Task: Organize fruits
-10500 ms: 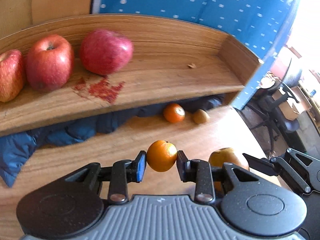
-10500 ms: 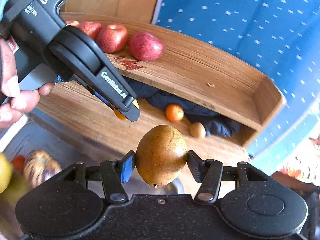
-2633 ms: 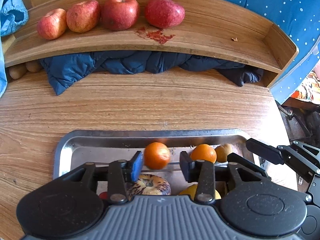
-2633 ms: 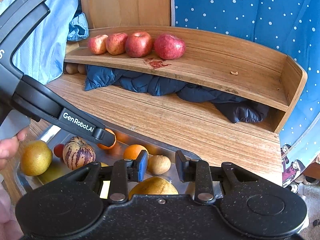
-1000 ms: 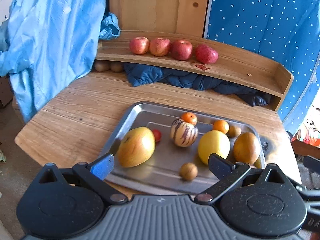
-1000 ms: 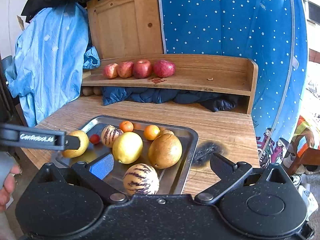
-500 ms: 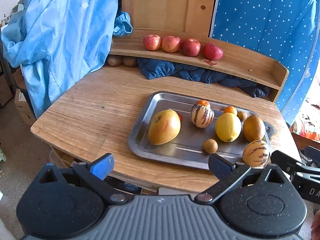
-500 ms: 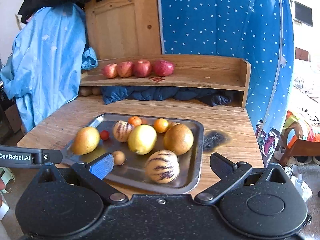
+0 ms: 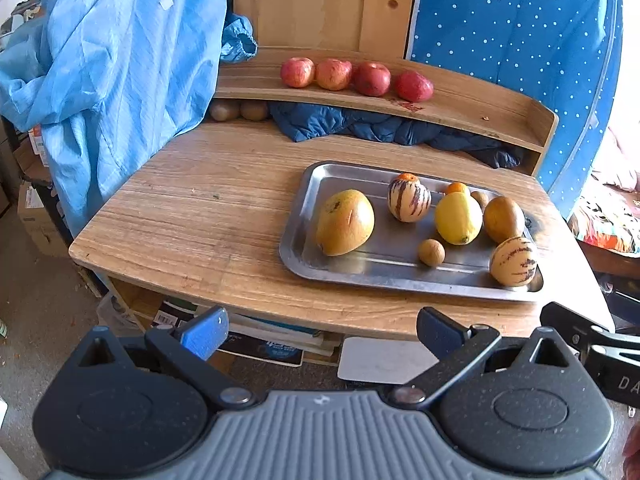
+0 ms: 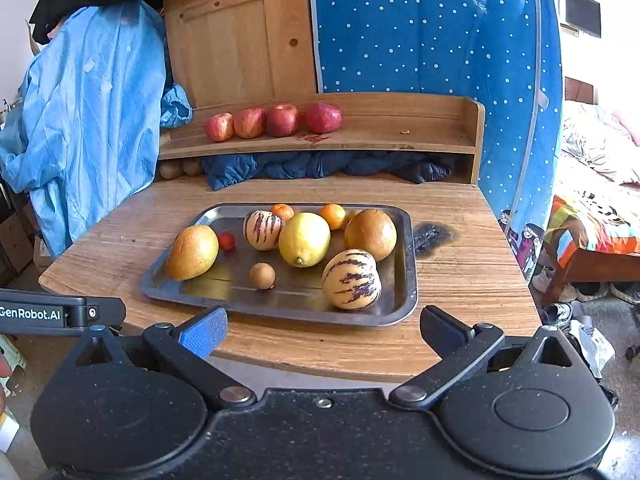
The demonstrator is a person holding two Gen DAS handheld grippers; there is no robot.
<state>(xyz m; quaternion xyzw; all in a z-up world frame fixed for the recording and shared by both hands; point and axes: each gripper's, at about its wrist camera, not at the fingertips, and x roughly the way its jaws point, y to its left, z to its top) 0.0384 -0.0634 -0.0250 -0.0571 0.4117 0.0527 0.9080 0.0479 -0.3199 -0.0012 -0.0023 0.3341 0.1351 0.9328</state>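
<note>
Two grippers are hanging wide open and empty before the table (image 10: 460, 280): the left gripper (image 9: 320, 330), then the right gripper (image 10: 322, 326). The fruits are lying in the metal tray (image 10: 408, 280), mango (image 10: 193, 252) leftmost, striped melon (image 10: 351, 279) rightmost.

— What is hidden on the tray (image 10: 408, 248)?
— One small brown fruit (image 10: 351, 216) sits mostly behind the lemon (image 10: 304, 239). In the left view the red one is fully hidden by the mango (image 9: 345, 222).
</note>
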